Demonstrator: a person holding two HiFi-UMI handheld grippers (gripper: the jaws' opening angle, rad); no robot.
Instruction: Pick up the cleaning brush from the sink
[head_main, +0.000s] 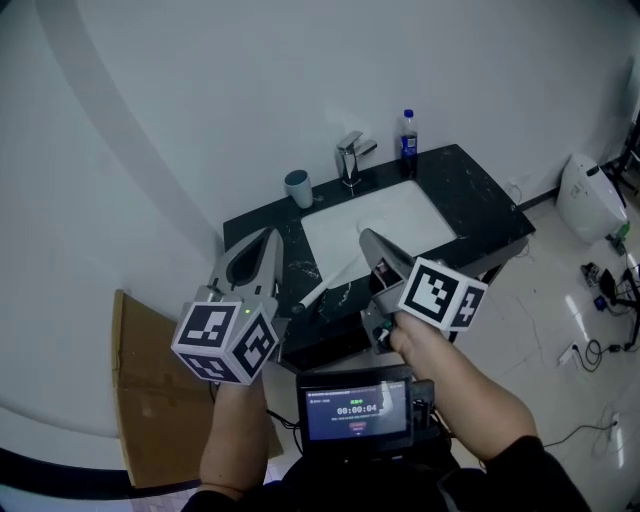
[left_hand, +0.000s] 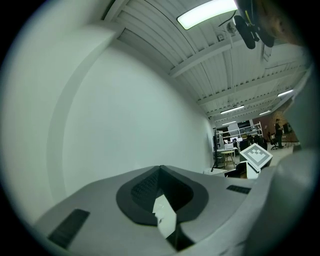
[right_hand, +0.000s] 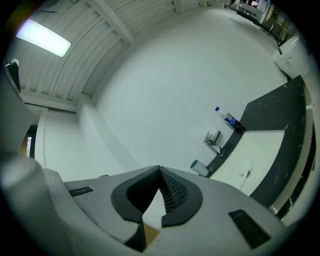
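The left gripper (head_main: 268, 238) and right gripper (head_main: 368, 238) are being held closed, empty. Ahead between them, the cleaning brush (head_main: 325, 287) is being judged light and stiff, graspable mid-handle.

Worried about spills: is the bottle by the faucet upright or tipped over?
Upright. The bottle stands on its base on the counter beside the faucet, cap at the top.
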